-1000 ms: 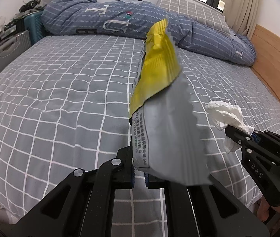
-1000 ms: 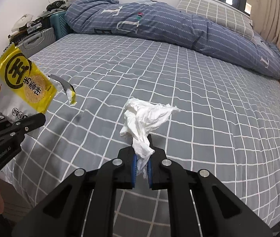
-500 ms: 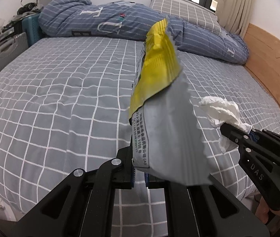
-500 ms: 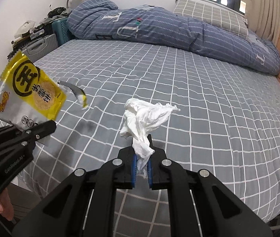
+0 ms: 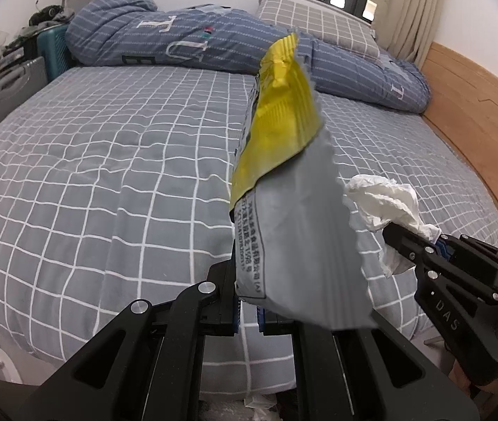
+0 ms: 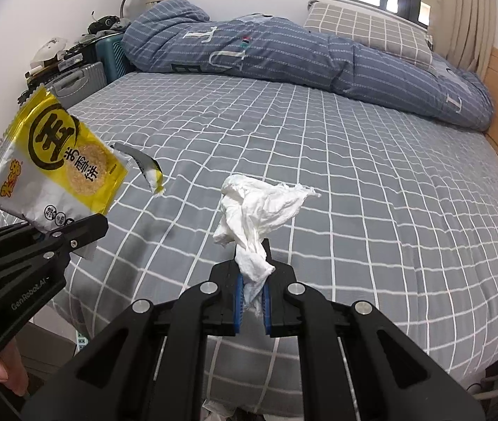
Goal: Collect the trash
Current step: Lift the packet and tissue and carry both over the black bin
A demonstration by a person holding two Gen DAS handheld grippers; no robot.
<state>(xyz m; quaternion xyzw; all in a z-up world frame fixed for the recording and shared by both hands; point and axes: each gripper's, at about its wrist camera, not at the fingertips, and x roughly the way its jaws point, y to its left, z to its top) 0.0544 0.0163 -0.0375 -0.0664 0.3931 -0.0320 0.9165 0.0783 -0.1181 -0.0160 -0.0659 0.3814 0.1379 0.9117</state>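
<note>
Both grippers have drawn back from the bed [image 6: 371, 175]; the left gripper [image 5: 247, 310] stays clamped on a yellow snack wrapper [image 5: 284, 189]; beside it, the right gripper [image 6: 251, 301] pinches a crumpled tissue [image 6: 259, 207]; both pieces collected, awaiting disposal.

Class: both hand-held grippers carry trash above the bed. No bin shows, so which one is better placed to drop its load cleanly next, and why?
Probably the right hand-held gripper: its crumpled tissue is small and pinched at one end. The left hand-held gripper holds a tall snack wrapper that blocks its own view ahead.
</note>
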